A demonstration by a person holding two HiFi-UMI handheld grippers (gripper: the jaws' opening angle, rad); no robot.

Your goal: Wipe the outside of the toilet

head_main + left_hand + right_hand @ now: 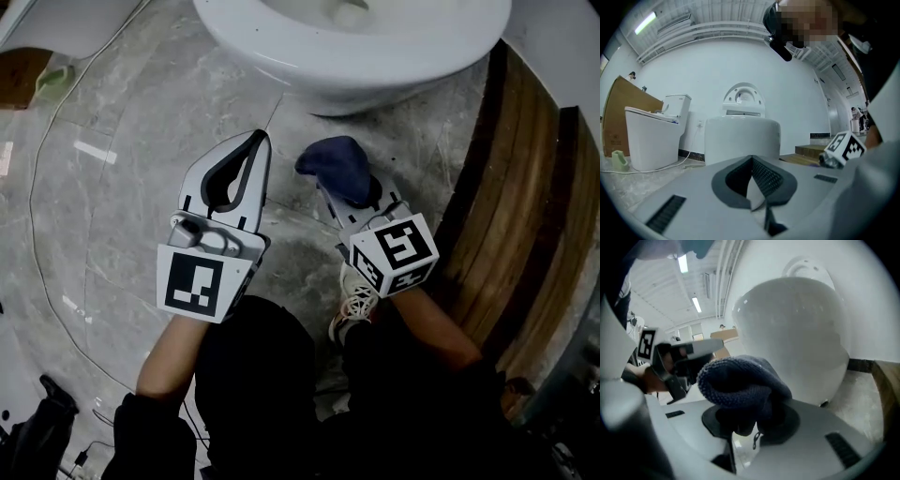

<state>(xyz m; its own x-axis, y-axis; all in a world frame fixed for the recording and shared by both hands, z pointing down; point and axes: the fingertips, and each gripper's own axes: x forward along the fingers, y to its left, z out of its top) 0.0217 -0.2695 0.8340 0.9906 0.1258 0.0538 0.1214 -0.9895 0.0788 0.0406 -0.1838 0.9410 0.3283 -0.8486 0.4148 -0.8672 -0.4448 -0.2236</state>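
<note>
Knitted navy cloth (740, 380) (bunched) near toilet (356, 66)

Grey, marker-cubed left claw (256, 142), black sleeves (156, 427)

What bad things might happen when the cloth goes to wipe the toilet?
The blue cloth is only pinched at its bottom by the right gripper, so it might slip out when rubbed on the toilet. A thin cable also lies on the floor to the left; stepping back there might snag it.
</note>
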